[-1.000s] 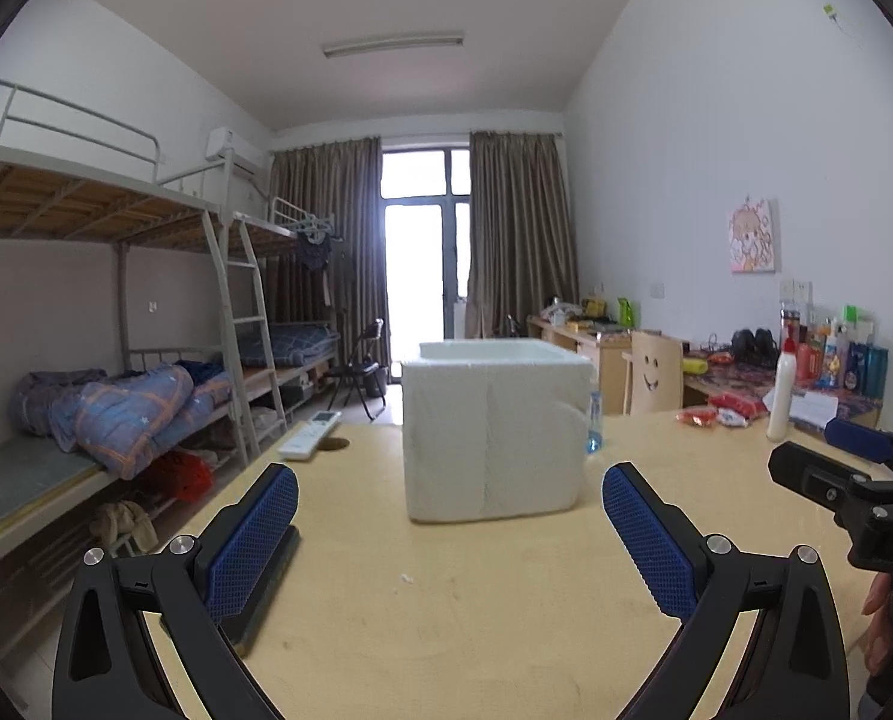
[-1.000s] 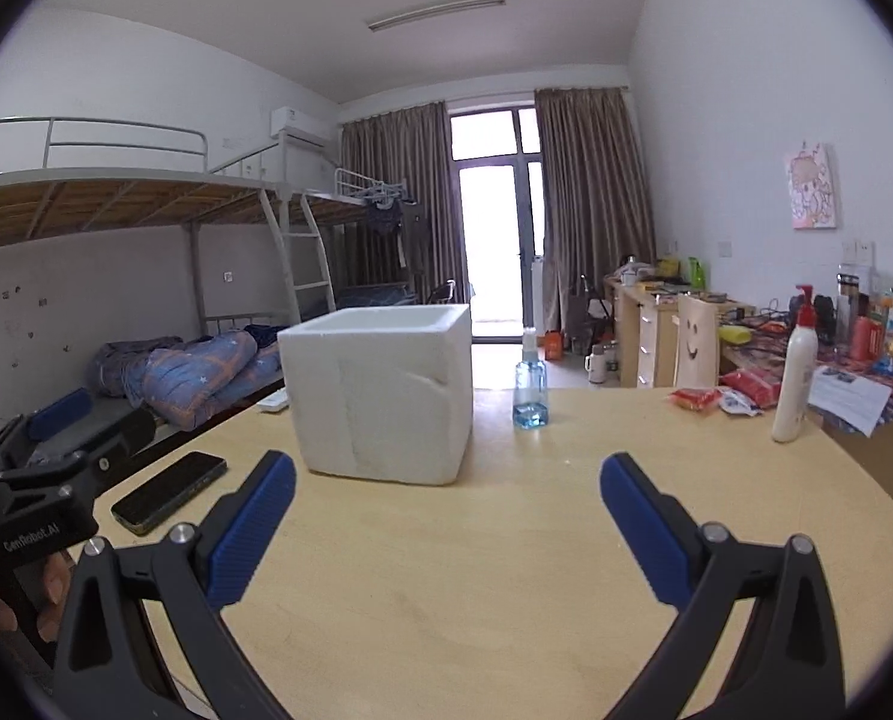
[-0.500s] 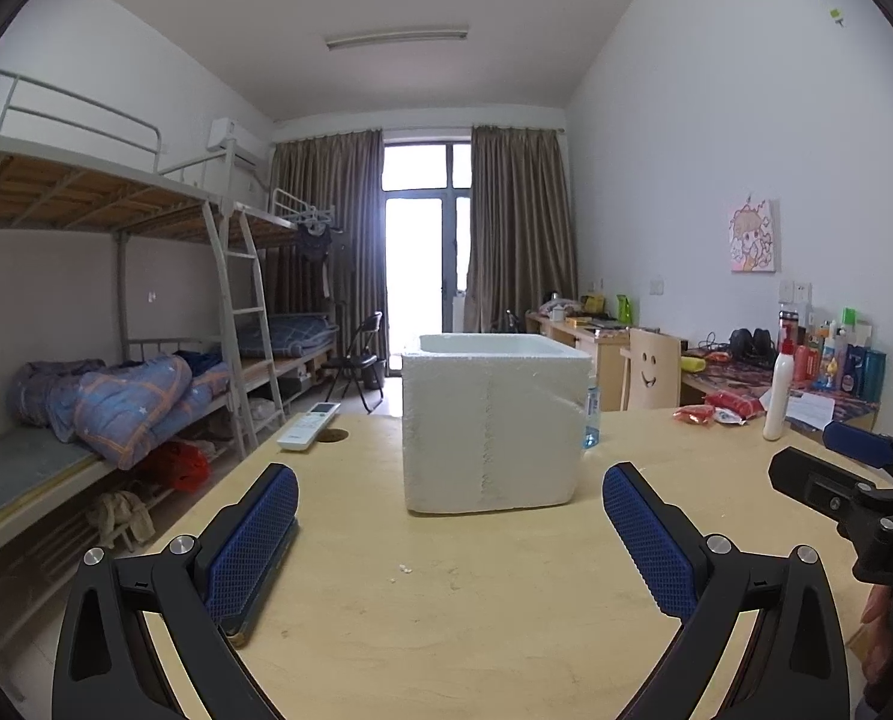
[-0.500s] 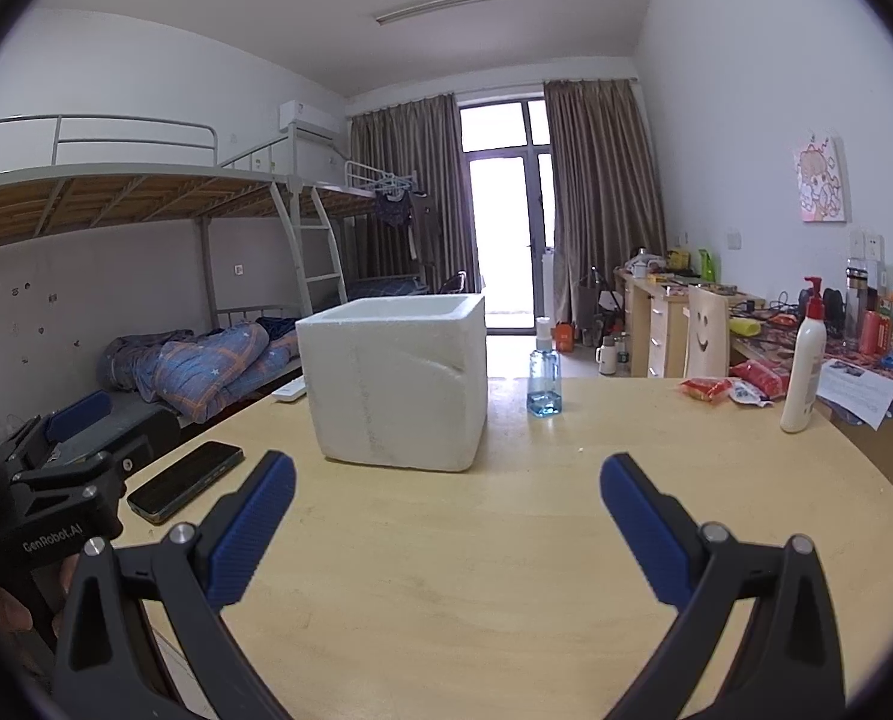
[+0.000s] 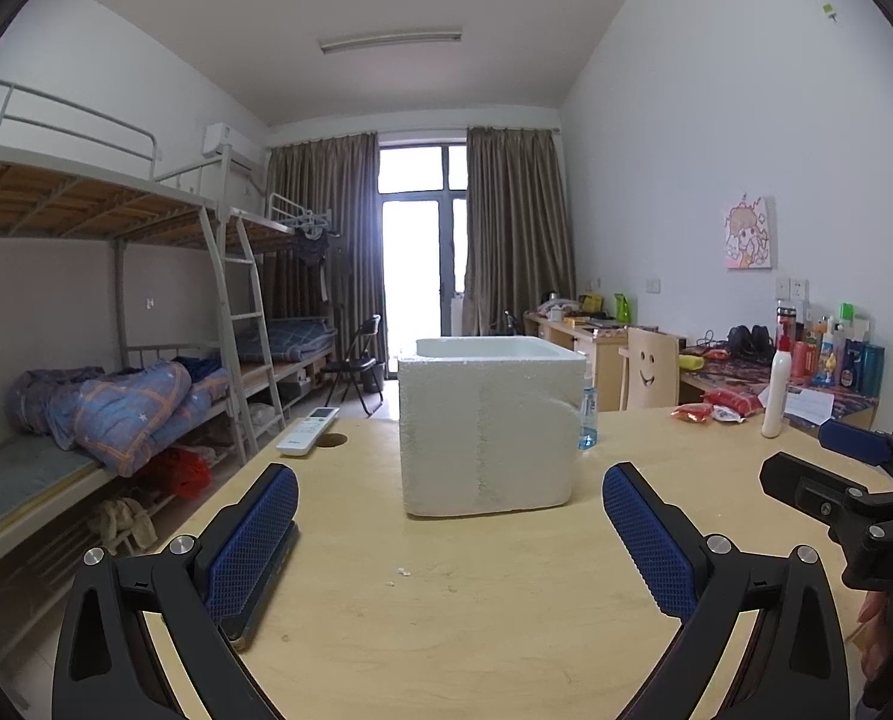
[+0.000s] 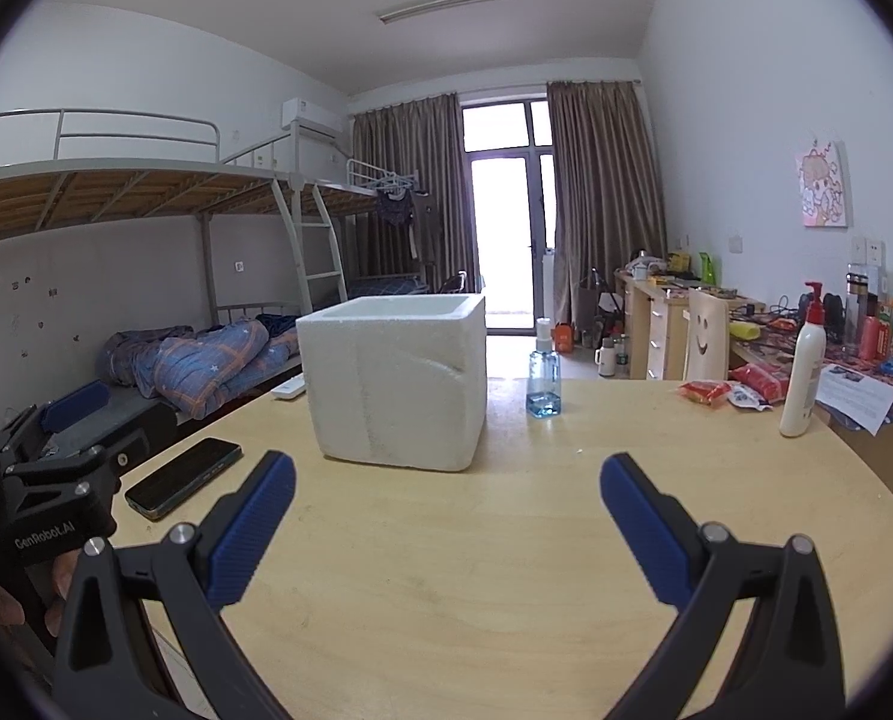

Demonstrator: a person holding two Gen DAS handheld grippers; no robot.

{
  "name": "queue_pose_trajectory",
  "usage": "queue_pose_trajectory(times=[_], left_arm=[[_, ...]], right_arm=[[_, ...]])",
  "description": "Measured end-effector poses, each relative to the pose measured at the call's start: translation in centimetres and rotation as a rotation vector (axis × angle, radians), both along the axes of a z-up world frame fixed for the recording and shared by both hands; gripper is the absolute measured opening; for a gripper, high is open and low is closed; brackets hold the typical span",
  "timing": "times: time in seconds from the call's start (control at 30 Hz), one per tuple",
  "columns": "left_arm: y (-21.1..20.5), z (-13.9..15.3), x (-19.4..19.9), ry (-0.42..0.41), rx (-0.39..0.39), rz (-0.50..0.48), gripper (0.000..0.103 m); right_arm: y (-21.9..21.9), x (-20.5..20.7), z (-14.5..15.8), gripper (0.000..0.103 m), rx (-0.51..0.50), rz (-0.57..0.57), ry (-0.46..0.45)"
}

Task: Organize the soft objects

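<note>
A white foam box (image 5: 488, 420) with an open top stands on the round wooden table (image 5: 446, 618); it also shows in the right wrist view (image 6: 395, 381). My left gripper (image 5: 446, 540) is open and empty, a short way in front of the box. My right gripper (image 6: 446, 528) is open and empty, in front of the box and to its right. The inside of the box is hidden. Red soft packets (image 6: 725, 390) lie at the table's far right.
A black phone (image 6: 182, 477) lies on the table's left part, a white remote (image 5: 307, 430) beyond it. A small blue-liquid bottle (image 6: 544, 378) stands right of the box, a white pump bottle (image 6: 802, 369) at the far right. Bunk beds stand left, cluttered desks right.
Both views have tilted up slightly and shifted a little; the box sits marginally lower in frame. Both grippers stay open and empty.
</note>
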State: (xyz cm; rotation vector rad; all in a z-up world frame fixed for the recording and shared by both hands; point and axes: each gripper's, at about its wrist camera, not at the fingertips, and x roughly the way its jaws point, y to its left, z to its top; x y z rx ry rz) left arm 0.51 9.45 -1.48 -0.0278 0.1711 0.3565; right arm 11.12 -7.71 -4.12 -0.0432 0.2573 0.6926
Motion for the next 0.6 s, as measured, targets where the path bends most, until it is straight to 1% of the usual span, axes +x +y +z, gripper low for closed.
queue_pose_trajectory(times=[0.6], left_arm=[[0.14,0.18,0.07,0.004,-0.006,0.002,0.102]], right_arm=[[0.39,-0.19,0.15,0.103,-0.011,0.003,0.007]])
